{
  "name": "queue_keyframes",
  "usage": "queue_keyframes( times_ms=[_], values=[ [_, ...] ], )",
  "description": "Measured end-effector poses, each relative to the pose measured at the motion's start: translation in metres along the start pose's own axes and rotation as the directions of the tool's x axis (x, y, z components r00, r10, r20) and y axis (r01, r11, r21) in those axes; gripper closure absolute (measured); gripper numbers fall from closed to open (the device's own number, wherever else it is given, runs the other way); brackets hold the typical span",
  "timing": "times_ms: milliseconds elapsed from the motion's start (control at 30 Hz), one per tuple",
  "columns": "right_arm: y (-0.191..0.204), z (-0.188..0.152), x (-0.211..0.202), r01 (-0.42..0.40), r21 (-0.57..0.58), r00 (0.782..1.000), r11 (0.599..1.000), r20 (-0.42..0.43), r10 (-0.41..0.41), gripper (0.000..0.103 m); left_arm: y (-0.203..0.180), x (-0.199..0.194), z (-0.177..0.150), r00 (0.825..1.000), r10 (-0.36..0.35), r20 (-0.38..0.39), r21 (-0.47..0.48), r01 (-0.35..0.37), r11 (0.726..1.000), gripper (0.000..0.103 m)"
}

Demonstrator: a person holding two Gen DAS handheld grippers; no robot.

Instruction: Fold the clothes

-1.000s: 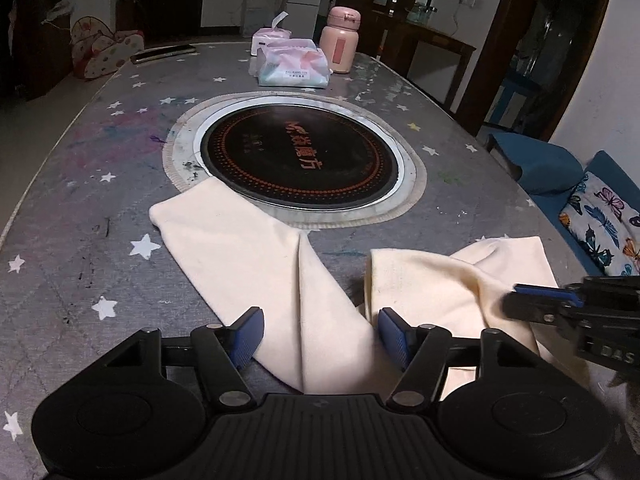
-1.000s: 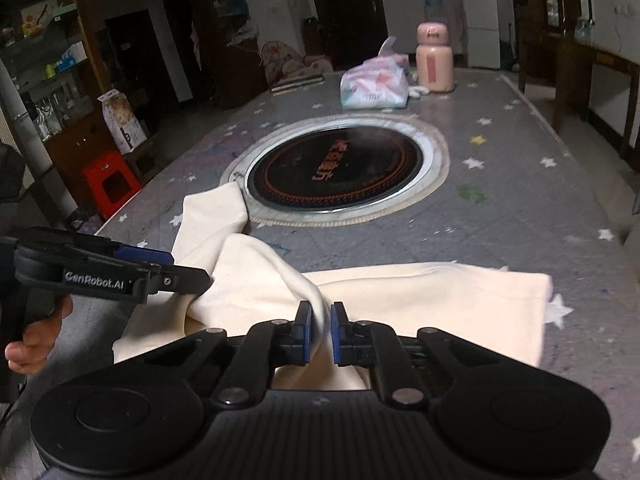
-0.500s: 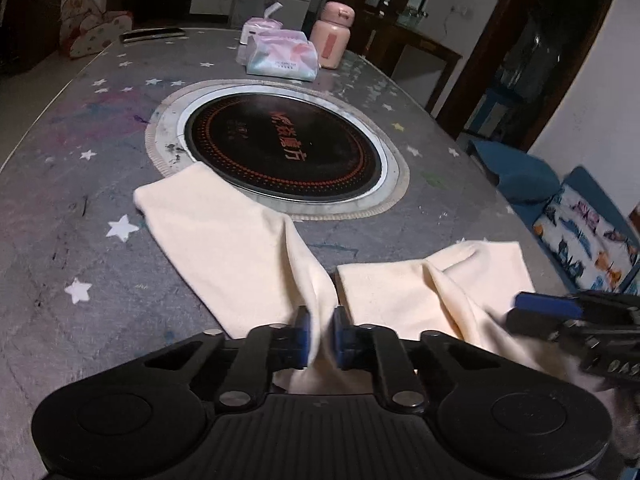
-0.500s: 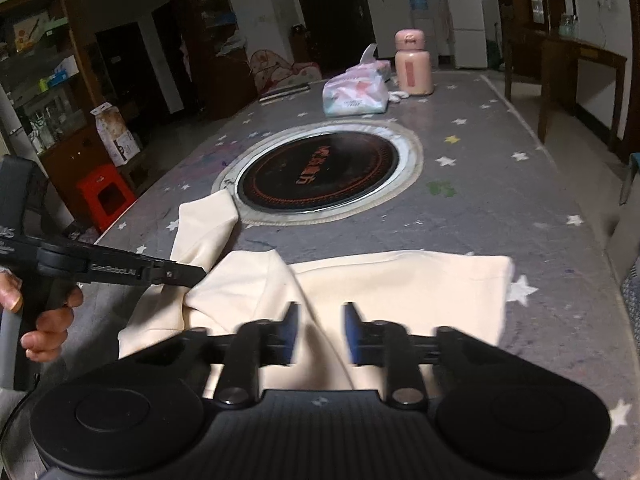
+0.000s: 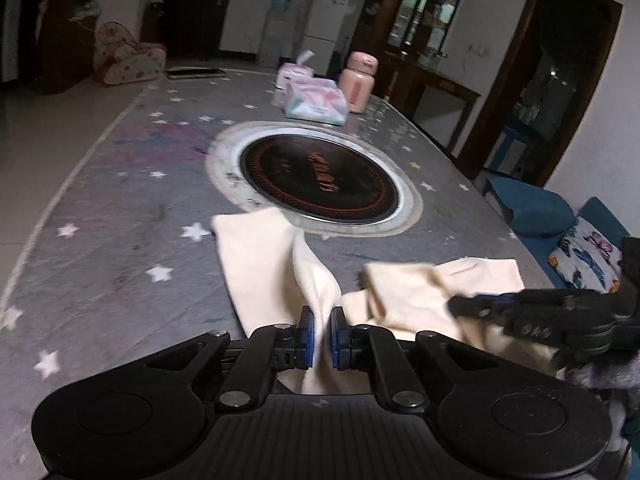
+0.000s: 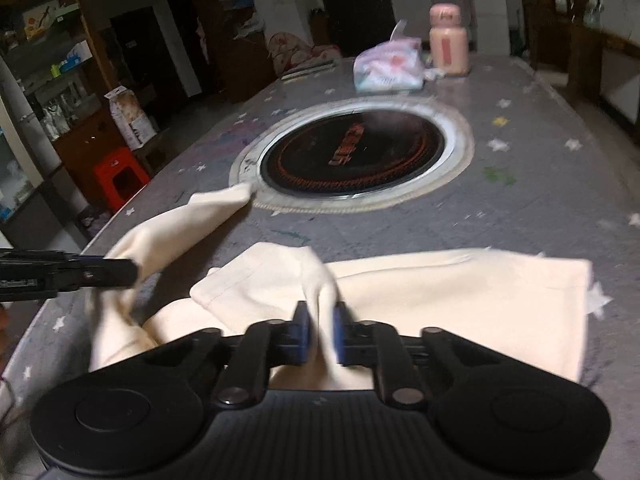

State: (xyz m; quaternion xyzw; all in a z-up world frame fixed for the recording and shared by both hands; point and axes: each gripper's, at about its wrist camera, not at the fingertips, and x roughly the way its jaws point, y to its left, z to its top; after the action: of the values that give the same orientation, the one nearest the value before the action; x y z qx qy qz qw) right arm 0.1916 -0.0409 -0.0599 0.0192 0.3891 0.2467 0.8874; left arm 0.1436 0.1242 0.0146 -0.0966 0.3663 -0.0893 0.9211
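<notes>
A cream garment lies on the near part of the grey star-patterned table; it also shows in the right wrist view. My left gripper is shut on a raised fold of its left half. My right gripper is shut on a raised fold of its right half. Each gripper appears in the other's view: the right one at the right, the left one at the left, both against the cloth. The near hem is hidden under the gripper bodies.
A round black induction plate is set in the table's middle. Tissue packs and a pink bottle stand at the far end. A blue sofa with a butterfly cushion is at the right, a red stool at the left.
My left gripper closed on the cloth. My right gripper opened briefly, then closed on a fold again. Both grippers have lifted, and the cloth has bunched up between them.
</notes>
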Motion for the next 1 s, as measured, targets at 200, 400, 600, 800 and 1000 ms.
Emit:
queue_keyframes(
  times_ms=[200,400,600,800,1000],
  values=[
    [0.001,-0.010,-0.044,0.066,-0.031,0.995,0.997,0.080,-0.064,0.096,0.008,-0.034,-0.021,0.999,0.038,0.022,-0.002,-0.038,0.999,0.094],
    [-0.010,-0.028,-0.100,0.161,-0.022,0.976,0.987,0.153,-0.155,0.096,0.008,-0.072,-0.043,0.999,0.032,0.030,-0.013,-0.032,0.999,0.094],
    [-0.031,-0.058,-0.155,0.235,0.043,0.951,0.971,0.196,-0.239,0.096,0.005,-0.102,-0.070,0.999,0.045,0.006,-0.018,-0.045,0.999,0.095],
    [-0.045,-0.096,-0.189,0.303,0.082,0.933,0.949,0.176,-0.314,0.096,0.010,-0.122,-0.094,0.998,0.047,-0.047,-0.024,-0.048,0.999,0.094],
    [-0.058,-0.128,-0.193,0.336,0.129,0.934,0.933,0.080,-0.348,0.096,0.018,-0.124,-0.113,0.991,0.077,-0.112,-0.025,-0.080,0.996,0.093]
  ],
)
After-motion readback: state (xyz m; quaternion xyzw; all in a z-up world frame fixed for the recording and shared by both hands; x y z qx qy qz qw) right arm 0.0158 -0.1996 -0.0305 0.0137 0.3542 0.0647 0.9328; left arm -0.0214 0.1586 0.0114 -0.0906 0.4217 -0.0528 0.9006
